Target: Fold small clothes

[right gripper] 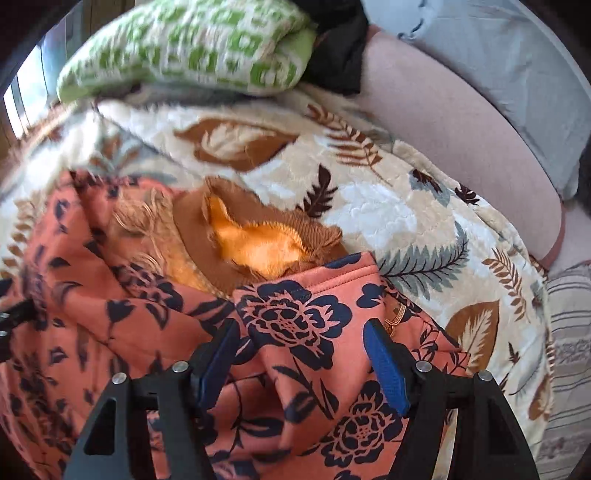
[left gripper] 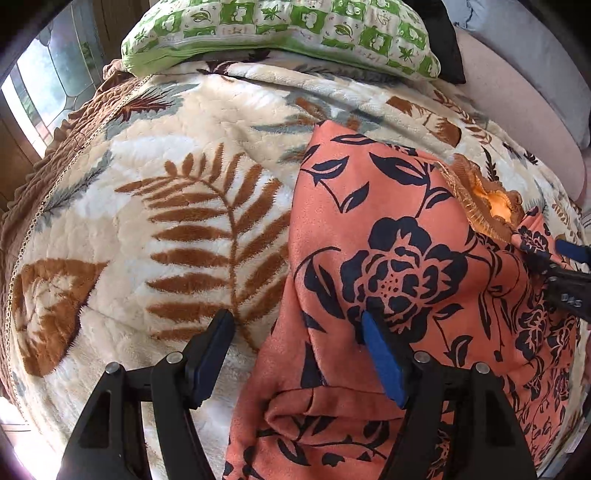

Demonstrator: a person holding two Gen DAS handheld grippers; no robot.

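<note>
The coral floral garment (left gripper: 388, 266) lies spread on the bed's plush leaf-print blanket (left gripper: 177, 229), its long axis running from the near edge toward the green checked pillow (left gripper: 288, 33) at the head. The left gripper (left gripper: 299, 328) straddles the garment's left edge, one pad over the blanket, the other just above the cloth, jaws apart and holding nothing. The right gripper (right gripper: 303, 339) hangs released over a folded hem on the garment's right side, nearer the brown fringed knit (right gripper: 258, 236) with its orange lining, which lies partly under the cloth. The garment looks soft, thin and limp; the blanket is thick and fuzzy.
</note>
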